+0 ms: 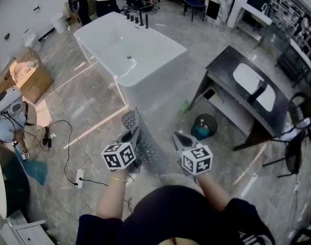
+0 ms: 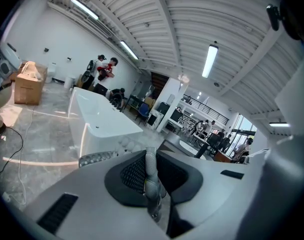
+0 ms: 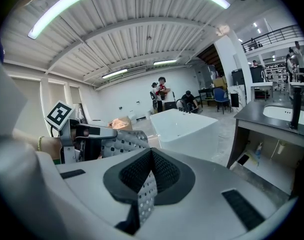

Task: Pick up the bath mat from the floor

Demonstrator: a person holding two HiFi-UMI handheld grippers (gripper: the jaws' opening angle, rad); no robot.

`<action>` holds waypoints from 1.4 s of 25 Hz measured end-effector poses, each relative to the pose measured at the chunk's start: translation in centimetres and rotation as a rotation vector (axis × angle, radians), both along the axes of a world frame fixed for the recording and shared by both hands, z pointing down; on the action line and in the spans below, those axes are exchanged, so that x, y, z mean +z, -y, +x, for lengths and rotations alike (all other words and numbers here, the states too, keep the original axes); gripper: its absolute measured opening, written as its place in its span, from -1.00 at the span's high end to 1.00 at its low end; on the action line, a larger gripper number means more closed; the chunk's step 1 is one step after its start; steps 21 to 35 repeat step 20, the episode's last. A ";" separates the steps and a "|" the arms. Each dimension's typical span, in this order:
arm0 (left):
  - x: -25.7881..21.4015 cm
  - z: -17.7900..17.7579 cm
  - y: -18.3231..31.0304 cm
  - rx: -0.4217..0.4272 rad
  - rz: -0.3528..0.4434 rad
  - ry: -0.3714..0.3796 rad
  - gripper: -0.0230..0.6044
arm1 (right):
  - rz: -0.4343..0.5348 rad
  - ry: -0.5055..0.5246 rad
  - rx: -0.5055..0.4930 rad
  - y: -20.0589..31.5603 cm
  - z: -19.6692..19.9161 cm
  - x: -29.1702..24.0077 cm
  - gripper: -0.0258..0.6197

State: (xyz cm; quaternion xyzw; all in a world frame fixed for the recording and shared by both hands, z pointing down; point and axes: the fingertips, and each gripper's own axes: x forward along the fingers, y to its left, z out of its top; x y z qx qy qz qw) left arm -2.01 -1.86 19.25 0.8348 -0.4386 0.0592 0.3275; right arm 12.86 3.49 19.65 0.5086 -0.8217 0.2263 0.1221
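Bath mat [image 1: 147, 148] held above grey marble floor [image 1: 94, 98], white bathtub [image 1: 129, 50] beyond

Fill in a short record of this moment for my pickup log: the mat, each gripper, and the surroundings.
item: grey perforated bath mat
mat state: lifted clear of the floor, spanning between the two grippers
left gripper: shut on one end of the bath mat
right gripper: shut on the other end
ahead: white bathtub
to the right: dark vanity with a white sink
task status: bath mat appears picked up
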 end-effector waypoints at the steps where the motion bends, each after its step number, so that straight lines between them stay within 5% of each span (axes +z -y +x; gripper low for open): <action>1: 0.0 0.0 -0.1 0.000 0.001 0.000 0.81 | 0.000 0.000 0.001 -0.1 0.0 0.0 0.89; 35: 0.0 -0.7 -0.5 -0.003 -0.001 -0.007 0.80 | 0.010 -0.007 0.011 -0.4 -0.6 0.1 0.89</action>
